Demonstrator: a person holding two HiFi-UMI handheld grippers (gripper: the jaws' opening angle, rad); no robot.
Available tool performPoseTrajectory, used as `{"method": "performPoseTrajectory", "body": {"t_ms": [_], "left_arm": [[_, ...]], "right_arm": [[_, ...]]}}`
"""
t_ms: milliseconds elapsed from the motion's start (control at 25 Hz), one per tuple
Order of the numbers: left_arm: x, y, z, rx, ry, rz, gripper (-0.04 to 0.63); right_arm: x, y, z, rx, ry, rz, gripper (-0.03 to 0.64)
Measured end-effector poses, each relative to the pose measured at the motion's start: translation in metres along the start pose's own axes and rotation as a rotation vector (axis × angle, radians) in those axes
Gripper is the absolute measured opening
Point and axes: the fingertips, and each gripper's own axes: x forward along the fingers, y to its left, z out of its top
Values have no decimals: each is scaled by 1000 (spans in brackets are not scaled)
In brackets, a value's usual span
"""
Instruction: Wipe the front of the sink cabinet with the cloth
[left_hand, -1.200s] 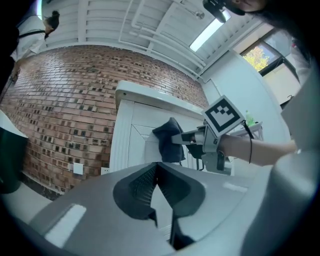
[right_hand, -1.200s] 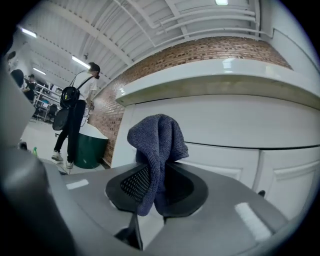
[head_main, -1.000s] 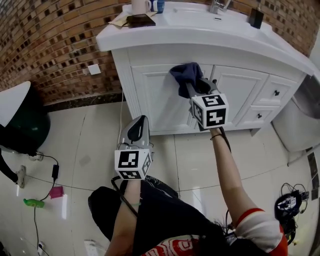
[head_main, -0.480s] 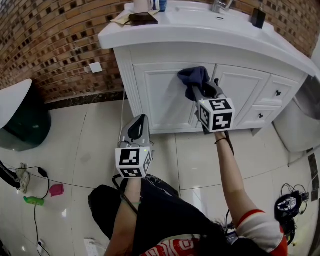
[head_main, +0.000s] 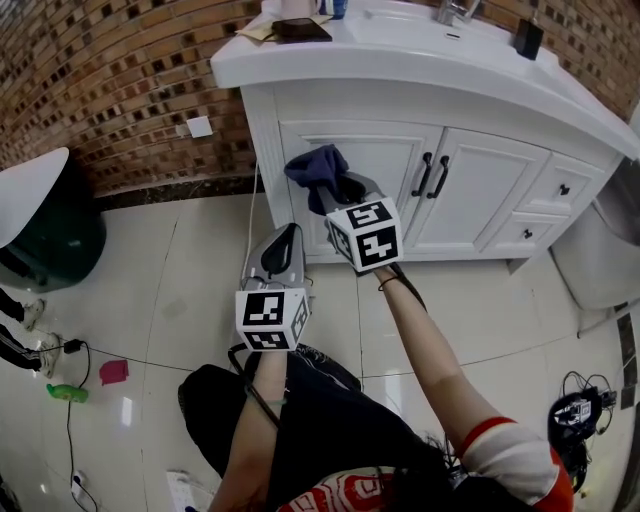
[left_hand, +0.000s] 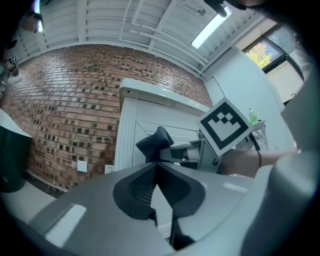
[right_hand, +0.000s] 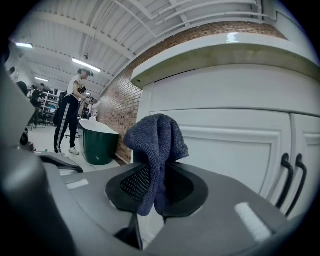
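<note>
Cloth (head_main: 315, 168) has slid left: a second ago your right gripper (head_main: 332, 190) had it pressed up beside the paired door handles (head_main: 432, 175) at the middle of the sink cabinet (head_main: 480, 190). It now sits on the left door panel (head_main: 385, 160), well clear of those handles and closer to the cabinet's left edge. So one leftward stroke across that door looks done. The right door and the small drawers on the far right appear not yet covered in this pass, so I'd judge the wipe partway. In the right gripper view the jaws are pinching the dark blue cloth (right_hand: 155, 145), a fold hanging down between the pads and the bunched top against the white panel. Your left gripper (head_main: 278, 250) hangs lower and nearer you, above the floor tiles (head_main: 180, 290). Its jaws are pressed together with nothing between them and it does no work on the cabinet. Next stroke probably has to reverse or drop lower on the door.
</note>
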Motion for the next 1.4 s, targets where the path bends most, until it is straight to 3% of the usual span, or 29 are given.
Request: {"method": "performPoseTrajectory", "body": {"t_ms": [240, 920, 1240, 1400], "left_arm": [[1, 0, -1, -8, -3, -2, 0], [4, -5, -4, 22, 18, -18, 0], [3, -5, -4, 28, 23, -17, 0], [3, -6, -4, 25, 23, -18, 0]], "right_arm": [[10, -4, -6, -5, 26, -12, 74], [-68, -130, -43, 24, 83, -266, 75], [-83, -145, -60, 31, 111, -305, 75], [-78, -130, -60, 43, 97, -278, 75]]}}
